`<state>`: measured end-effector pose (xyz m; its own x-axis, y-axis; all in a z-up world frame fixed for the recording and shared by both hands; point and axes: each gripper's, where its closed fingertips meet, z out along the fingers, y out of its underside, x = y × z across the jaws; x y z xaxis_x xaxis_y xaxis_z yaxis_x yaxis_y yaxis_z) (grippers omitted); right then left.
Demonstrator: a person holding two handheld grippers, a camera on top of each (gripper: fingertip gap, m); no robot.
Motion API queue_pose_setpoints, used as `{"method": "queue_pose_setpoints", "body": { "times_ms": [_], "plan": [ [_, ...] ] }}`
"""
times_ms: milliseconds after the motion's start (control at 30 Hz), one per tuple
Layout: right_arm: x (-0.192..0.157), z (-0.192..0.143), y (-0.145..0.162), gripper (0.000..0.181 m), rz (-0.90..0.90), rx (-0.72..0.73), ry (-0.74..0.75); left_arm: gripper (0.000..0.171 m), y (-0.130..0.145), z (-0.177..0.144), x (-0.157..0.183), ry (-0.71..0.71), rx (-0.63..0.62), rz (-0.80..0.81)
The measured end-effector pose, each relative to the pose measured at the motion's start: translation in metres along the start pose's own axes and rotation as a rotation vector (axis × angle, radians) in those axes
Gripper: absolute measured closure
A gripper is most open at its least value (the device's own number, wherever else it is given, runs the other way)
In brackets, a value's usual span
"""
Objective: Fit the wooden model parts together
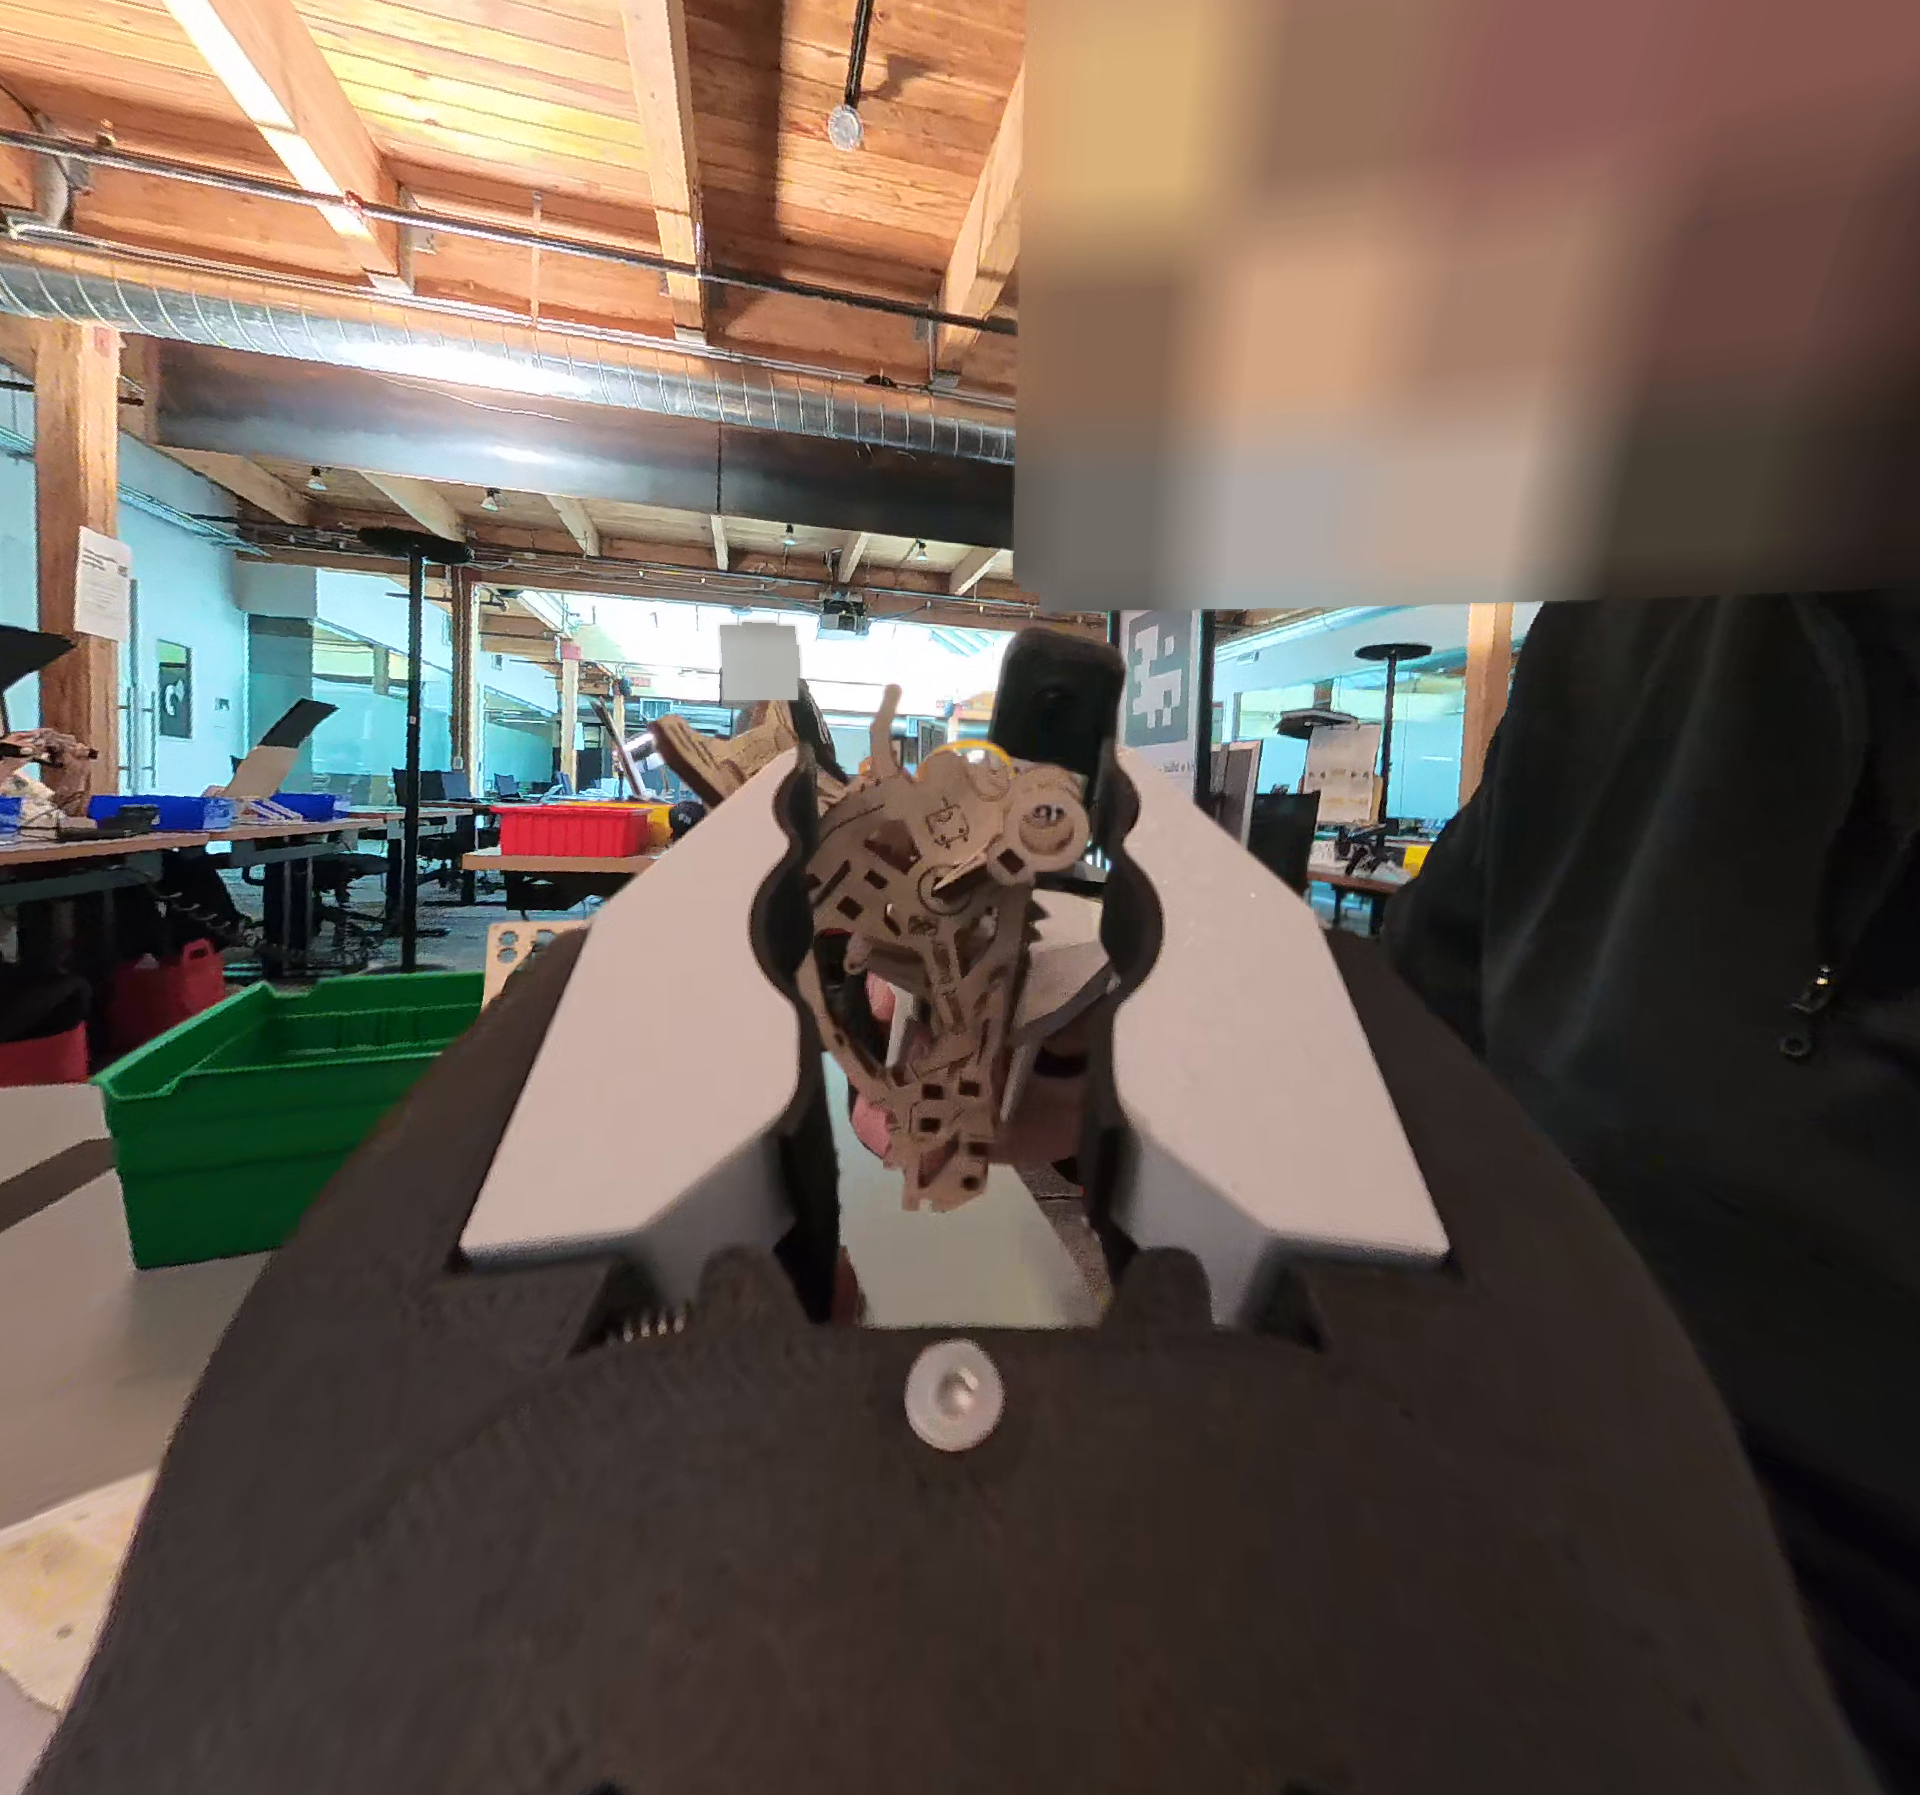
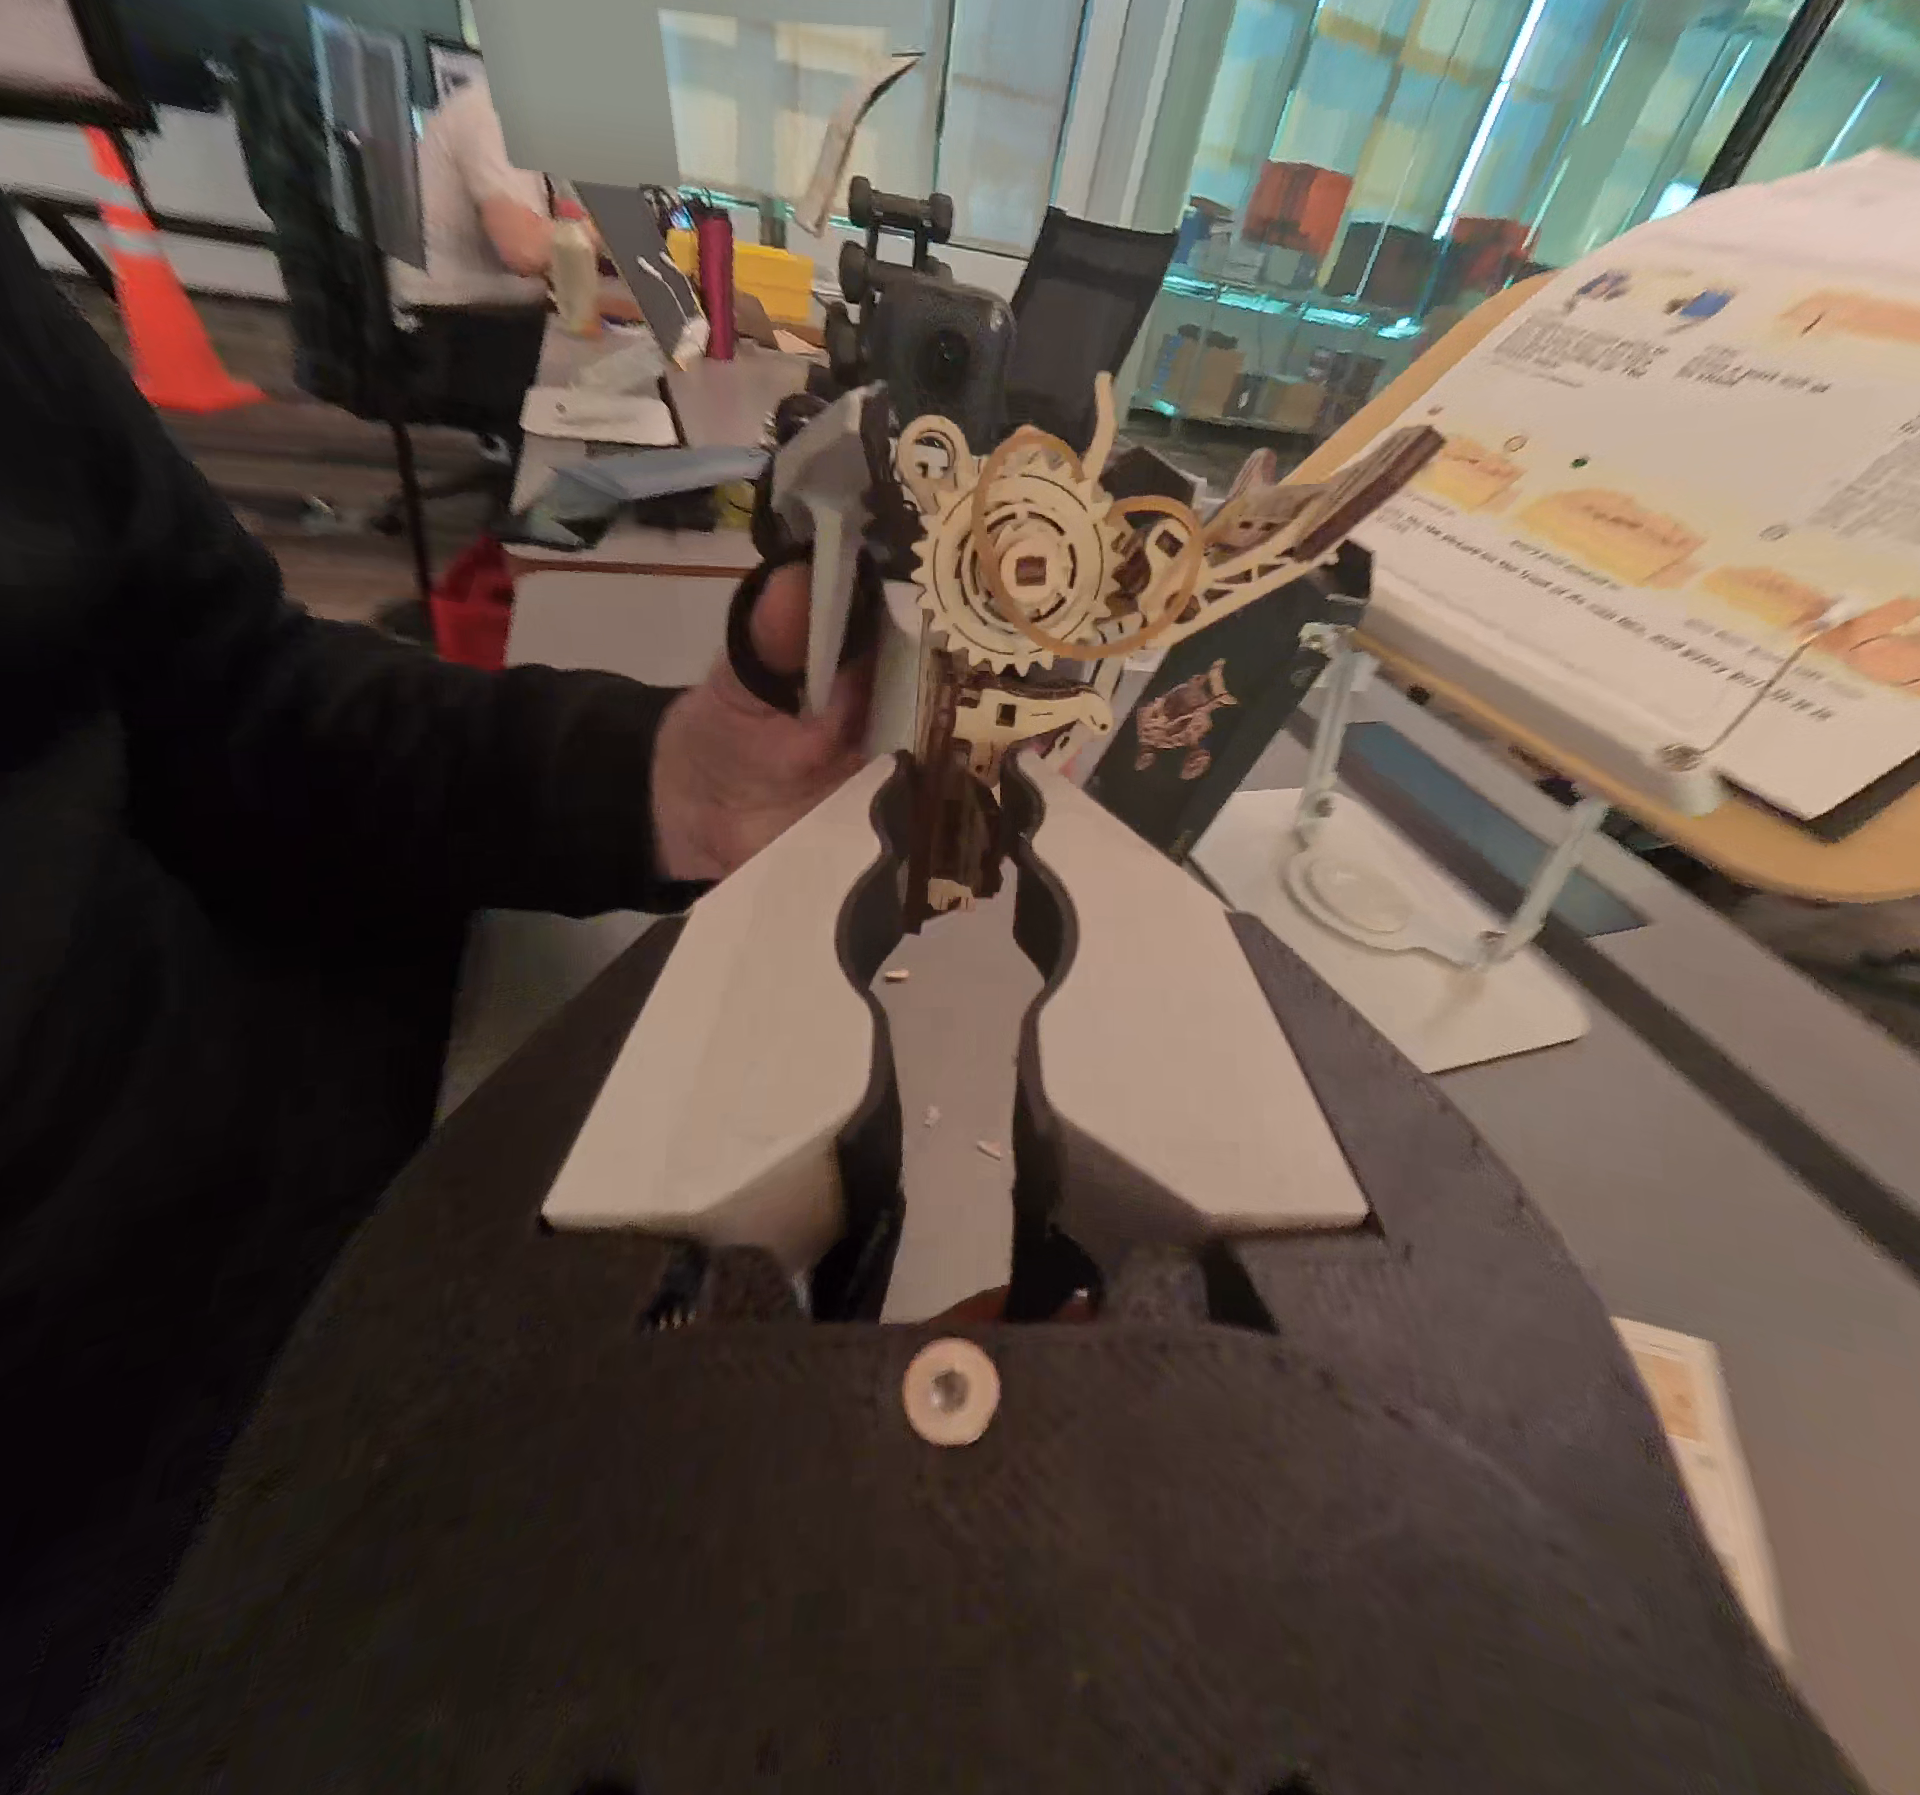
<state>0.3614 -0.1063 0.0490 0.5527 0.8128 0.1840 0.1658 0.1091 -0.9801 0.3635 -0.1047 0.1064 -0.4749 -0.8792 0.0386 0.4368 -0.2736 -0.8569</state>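
1. The pale laser-cut wooden gear model (image 2: 1013, 582), looped with a tan rubber band (image 2: 1101, 592), is held in the air between both grippers.
2. The right gripper (image 2: 951, 852), with white fingers on a black body, clamps the model's dark lower stem.
3. The left gripper (image 1: 945, 924) grasps the same model at its upper part.
4. A green plastic bin (image 1: 260, 1101) sits left of the model.
5. An open instruction booklet (image 2: 1662, 540) stands on a stand to the model's right.

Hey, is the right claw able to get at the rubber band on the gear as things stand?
Probably not right away: the right claw is already shut on the wooden model's lower end, so it would have to let go. The rubber band itself lies uncovered on the gear's near face.
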Motion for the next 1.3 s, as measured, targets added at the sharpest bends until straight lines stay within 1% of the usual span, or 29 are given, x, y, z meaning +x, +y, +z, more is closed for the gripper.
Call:
{"method": "queue_pose_setpoints", "body": {
  "times_ms": [67,167,333,500,733,867,933,1067,1167,1233,1300],
  "plan": [
    [0.000,-0.004,-0.003,0.169,-0.068,0.010,0.012,0.120,-0.002,0.006,0.004,-0.003,-0.013,0.034],
    [0.004,-0.009,-0.005,0.170,-0.187,-0.013,0.071,0.119,-0.004,0.013,0.010,-0.004,-0.022,0.066],
    [0.010,-0.015,-0.009,0.170,-0.423,-0.116,0.202,0.118,-0.008,0.018,0.013,-0.015,-0.009,0.054],
    [0.019,-0.022,-0.015,0.170,-0.574,-0.195,0.308,0.119,-0.012,0.018,0.011,-0.055,0.011,0.038],
    [0.022,-0.025,-0.021,0.170,-0.652,-0.235,0.377,0.117,-0.012,0.015,0.003,-0.122,0.014,0.008],
    [0.027,-0.028,-0.023,0.170,-0.665,-0.261,0.413,0.117,-0.014,0.007,-0.003,-0.147,0.046,-0.043],
    [0.031,-0.030,-0.022,0.170,-0.679,-0.293,0.431,0.120,-0.009,0.006,-0.008,-0.172,0.013,-0.049],
    [0.036,-0.035,-0.022,0.170,-0.751,-0.348,0.460,0.133,-0.002,0.007,-0.010,-0.170,-0.057,-0.067],
    [0.038,-0.040,-0.024,0.171,-0.766,-0.356,0.473,0.132,0.000,0.004,-0.014,-0.194,-0.100,-0.065],
    [0.040,-0.044,-0.025,0.171,-0.769,-0.357,0.479,0.133,-0.004,0.001,-0.013,-0.200,-0.098,-0.068],
    [0.041,-0.047,-0.026,0.171,-0.772,-0.358,0.484,0.138,-0.004,0.001,-0.014,-0.216,-0.116,-0.063]
  ]
}}
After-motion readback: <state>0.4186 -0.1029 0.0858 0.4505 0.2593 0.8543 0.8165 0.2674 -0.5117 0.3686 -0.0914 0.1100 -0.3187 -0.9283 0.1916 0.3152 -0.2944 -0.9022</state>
